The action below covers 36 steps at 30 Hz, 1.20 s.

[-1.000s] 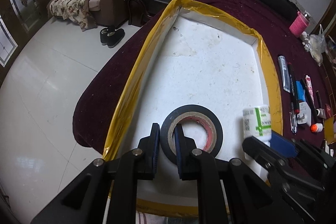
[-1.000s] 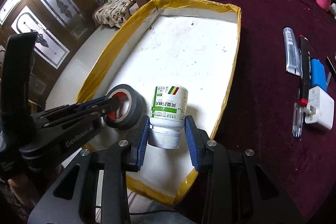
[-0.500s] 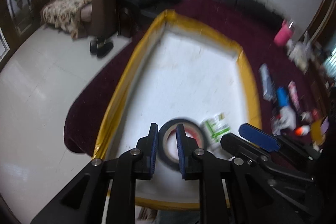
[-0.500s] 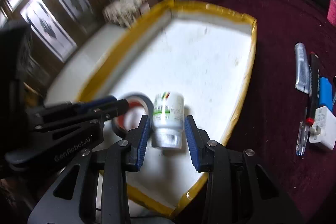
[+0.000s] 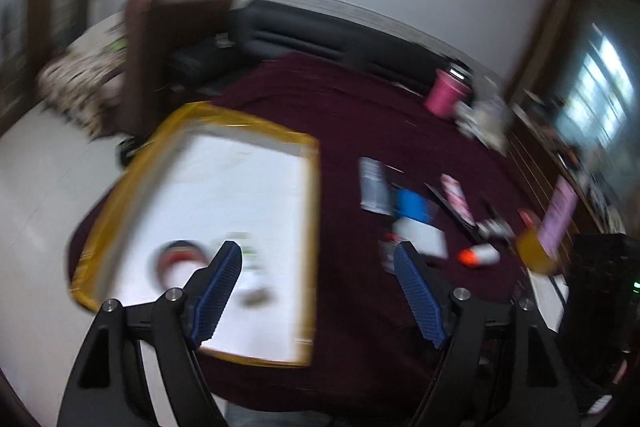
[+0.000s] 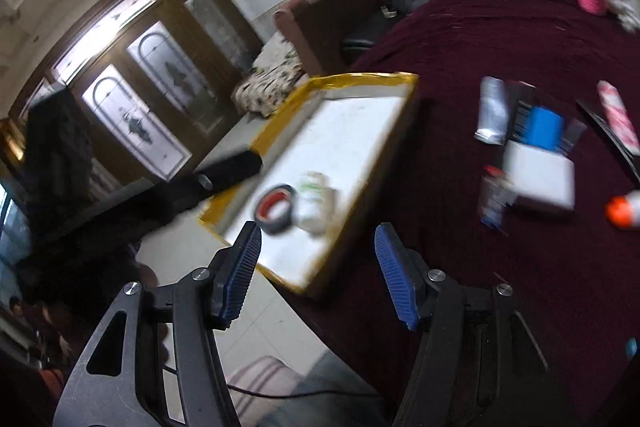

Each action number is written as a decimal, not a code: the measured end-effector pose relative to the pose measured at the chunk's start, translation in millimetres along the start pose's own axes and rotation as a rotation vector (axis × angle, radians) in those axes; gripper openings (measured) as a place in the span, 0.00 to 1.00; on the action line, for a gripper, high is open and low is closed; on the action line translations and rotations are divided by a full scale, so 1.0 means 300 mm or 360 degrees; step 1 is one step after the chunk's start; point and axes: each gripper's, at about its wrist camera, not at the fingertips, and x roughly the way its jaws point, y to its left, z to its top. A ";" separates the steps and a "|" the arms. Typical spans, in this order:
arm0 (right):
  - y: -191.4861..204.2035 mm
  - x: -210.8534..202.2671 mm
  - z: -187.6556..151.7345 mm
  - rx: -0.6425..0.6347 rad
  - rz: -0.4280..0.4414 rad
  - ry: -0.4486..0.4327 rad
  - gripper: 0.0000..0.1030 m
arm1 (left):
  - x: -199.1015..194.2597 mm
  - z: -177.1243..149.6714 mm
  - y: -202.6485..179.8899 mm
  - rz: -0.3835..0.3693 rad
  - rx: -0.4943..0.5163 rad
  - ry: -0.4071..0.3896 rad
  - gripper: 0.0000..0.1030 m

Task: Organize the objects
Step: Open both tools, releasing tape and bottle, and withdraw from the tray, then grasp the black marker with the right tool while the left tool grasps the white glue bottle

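Both grippers empty, jaws just opened wide. Left gripper [image 5: 318, 291] has nothing between the pads; same for right gripper [image 6: 316, 271].

Tape roll [image 6: 275, 209] and white pill bottle [image 6: 316, 203] sit side by side, apparently touching, in the yellow-edged tray [image 6: 360, 79], lower middle of the right wrist view. Bottle looks to be lying down, though blur makes that unsure.

Remaining clutter lies on the maroon cloth [image 6: 460, 39], right half of the frame: white charger block [image 6: 540, 179], blue item [image 6: 544, 127], silver sachet [image 6: 492, 115], orange-capped bottle [image 6: 624, 211].

Next step is probably picking from that pile. Advice: let the motion settle, approach one item at a time, and straddle the charger across its narrow side. Place the next items clear of the bottle, which may roll.
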 end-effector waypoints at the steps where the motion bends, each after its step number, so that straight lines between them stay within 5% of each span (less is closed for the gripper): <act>1: -0.024 -0.023 -0.017 0.0026 -0.0003 -0.0003 0.58 | 0.009 -0.005 -0.037 -0.0030 0.0048 0.0014 0.77; 6: -0.143 -0.137 -0.066 0.0140 -0.0034 -0.0045 0.58 | 0.107 -0.035 -0.217 -0.0167 0.0218 0.0180 0.76; 12: -0.261 -0.187 -0.108 0.0258 -0.0172 -0.0030 0.58 | 0.201 -0.066 -0.257 -0.0214 0.0175 0.0305 0.76; 33: -0.357 -0.268 -0.135 0.0308 -0.0405 -0.0083 0.57 | 0.281 -0.115 -0.283 -0.0234 0.0222 0.0382 0.75; 36: -0.375 -0.280 -0.138 0.0328 -0.0499 -0.0108 0.56 | 0.306 -0.116 -0.283 -0.0247 0.0219 0.0426 0.67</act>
